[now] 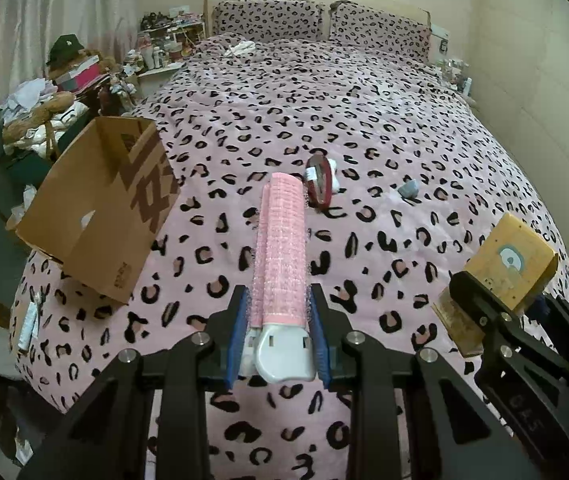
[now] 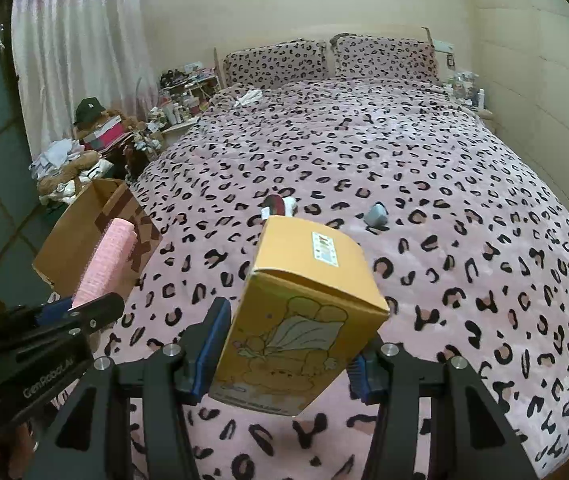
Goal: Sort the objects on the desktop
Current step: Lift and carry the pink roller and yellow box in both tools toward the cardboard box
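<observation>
Sorting looks midway: two items are lifted, neither yet in the open brown cardboard box point(image 1: 96, 208) at the bed's left edge. A dark red round strap-like object point(image 1: 320, 184) and a small grey-blue item point(image 1: 409, 190) lie mid-bedspread point(image 1: 364, 120). The left gripper point(image 1: 280, 340) clamps a pink ribbed hair-roller clip point(image 1: 282, 248), pointing up the bed. The right gripper point(image 2: 284, 356) grips a yellow illustrated carton point(image 2: 300, 320), tilted, above the near edge.
</observation>
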`<act>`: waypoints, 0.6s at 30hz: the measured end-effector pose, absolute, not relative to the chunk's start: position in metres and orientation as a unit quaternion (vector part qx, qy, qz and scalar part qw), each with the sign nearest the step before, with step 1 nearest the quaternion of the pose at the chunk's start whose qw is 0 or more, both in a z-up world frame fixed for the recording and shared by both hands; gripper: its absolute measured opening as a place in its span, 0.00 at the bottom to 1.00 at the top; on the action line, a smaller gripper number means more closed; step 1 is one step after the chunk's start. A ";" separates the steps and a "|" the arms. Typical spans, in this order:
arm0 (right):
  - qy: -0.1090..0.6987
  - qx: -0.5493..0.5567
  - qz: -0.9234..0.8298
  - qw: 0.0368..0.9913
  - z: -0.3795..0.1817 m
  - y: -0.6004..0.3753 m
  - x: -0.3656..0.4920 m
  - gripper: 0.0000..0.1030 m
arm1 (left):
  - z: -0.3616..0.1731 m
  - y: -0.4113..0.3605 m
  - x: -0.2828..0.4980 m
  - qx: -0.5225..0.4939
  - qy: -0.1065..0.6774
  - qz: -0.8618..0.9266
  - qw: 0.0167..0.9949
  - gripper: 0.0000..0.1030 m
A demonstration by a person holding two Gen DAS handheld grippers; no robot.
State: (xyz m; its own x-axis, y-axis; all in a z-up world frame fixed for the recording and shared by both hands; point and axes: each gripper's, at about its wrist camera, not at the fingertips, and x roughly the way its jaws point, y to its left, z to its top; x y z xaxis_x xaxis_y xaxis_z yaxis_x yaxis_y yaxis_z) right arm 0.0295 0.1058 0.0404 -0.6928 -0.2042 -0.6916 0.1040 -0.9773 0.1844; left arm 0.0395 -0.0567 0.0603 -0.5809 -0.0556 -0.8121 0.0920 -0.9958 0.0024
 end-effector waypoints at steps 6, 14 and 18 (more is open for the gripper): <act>-0.057 0.383 -0.917 0.100 0.045 0.088 0.026 0.52 | 0.069 -0.073 0.045 0.449 0.028 -0.891 0.055 0.29; -0.041 0.383 -0.915 0.119 0.049 0.064 0.021 0.52 | 0.071 -0.099 0.051 0.446 0.042 -0.891 0.076 0.29; -0.036 0.384 -0.914 0.129 0.049 0.052 0.020 0.52 | 0.070 -0.110 0.053 0.447 0.047 -0.889 0.085 0.29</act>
State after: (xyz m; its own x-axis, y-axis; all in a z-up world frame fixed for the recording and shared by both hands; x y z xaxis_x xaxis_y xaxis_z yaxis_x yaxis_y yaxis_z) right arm 0.0204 0.0521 0.0495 -0.6719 -0.2628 -0.6924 0.2072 -0.9643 0.1650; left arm 0.0529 -0.1101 0.0698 -0.5854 -0.1081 -0.8035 0.1925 -0.9813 -0.0083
